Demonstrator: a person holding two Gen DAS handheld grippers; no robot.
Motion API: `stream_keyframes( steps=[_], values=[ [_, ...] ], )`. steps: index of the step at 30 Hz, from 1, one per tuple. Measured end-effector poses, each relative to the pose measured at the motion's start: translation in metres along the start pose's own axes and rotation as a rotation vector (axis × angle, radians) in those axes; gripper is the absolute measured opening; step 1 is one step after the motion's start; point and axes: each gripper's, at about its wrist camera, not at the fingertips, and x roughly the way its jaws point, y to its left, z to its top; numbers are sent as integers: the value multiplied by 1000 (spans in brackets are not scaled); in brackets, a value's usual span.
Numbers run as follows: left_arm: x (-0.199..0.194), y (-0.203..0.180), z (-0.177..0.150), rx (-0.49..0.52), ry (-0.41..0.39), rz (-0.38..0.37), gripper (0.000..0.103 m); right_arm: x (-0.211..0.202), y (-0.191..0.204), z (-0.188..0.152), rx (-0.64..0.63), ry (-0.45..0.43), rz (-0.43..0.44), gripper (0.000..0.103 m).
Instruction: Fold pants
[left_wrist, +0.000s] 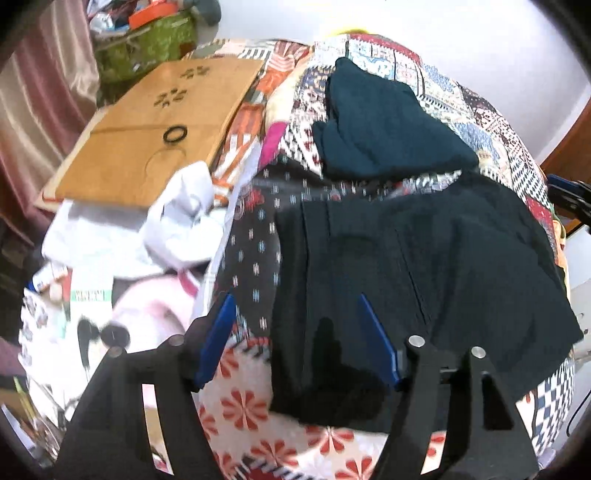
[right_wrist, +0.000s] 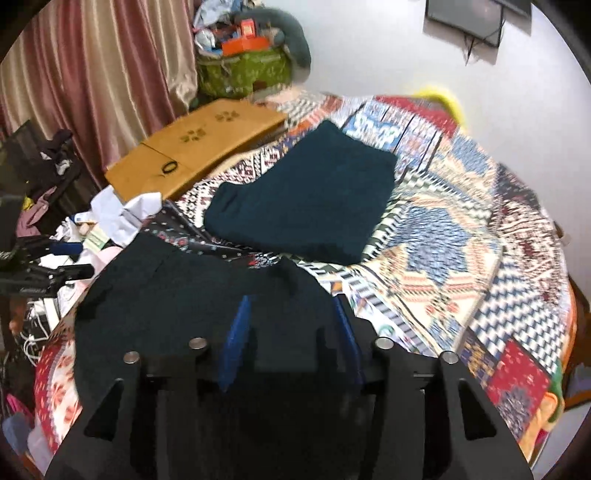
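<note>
Left wrist view: left claw (left_wrist: 295, 339) parted, empty over dark pants (left_wrist: 424, 266); right claw (right_wrist: 291, 339) likewise (smooth before folding).

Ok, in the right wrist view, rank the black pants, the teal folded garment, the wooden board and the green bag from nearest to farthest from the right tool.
1. black pants, directly under the right tool
2. teal folded garment, just beyond, centre
3. wooden board, upper left
4. green bag, farthest, by the curtain
</note>
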Motion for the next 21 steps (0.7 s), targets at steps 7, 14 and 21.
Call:
stream_keyframes(
  steps=[7, 14, 21],
  values=[
    [32, -11, -43, -23, 132, -14, 72, -29, 6, -55, 43, 14, 35, 45],
    [20, -29, -63, 139, 70, 163, 66, -13, 6, -109, 82, 100, 34, 45],
    [-53, -63, -57, 202, -69, 17, 65, -53, 24, -100, 51, -1, 36, 45]
  ],
)
